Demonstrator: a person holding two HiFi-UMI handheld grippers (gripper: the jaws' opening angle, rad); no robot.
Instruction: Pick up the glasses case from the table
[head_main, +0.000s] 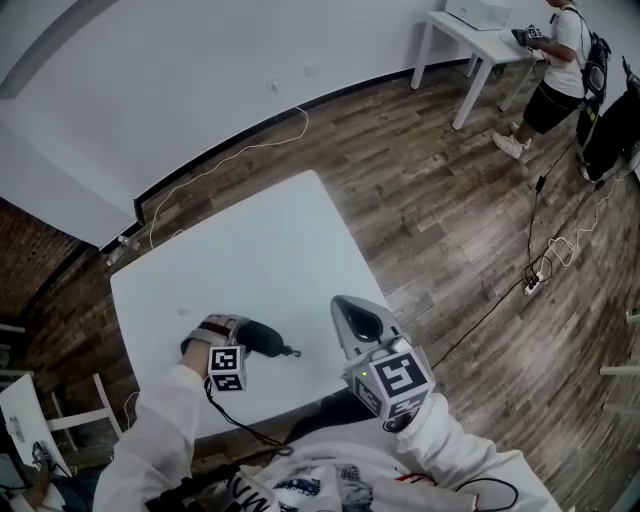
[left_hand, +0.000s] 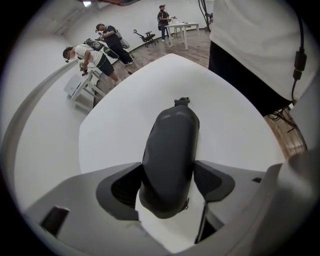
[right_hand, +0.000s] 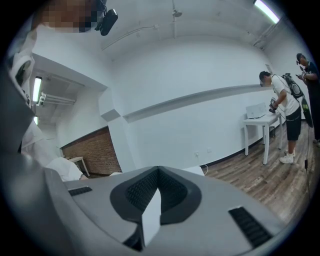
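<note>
On a white square table (head_main: 260, 250), the left gripper (left_hand: 170, 182) straddles the glasses case (left_hand: 172, 135).

The table stands on a dark wood-plank floor (head_main: 440, 200) in a white-walled room with one patch of brick wall (right_hand: 97, 152). A second white table (head_main: 470, 35) stands far off, and a person (head_main: 560, 60) bends over it. There is one dark grey case and there are two grippers, each bearing one marker cube. The case lies flat near the table's near edge. The left gripper points steeply down, a white sleeve (head_main: 160, 430) behind it. Its jaws stand wide apart with the case's near end between them, and the pads sit just beside its sides. The right gripper (right_hand: 159, 171) hangs over the near edge and points almost level at the far wall, its jaws closed together on nothing.
</note>
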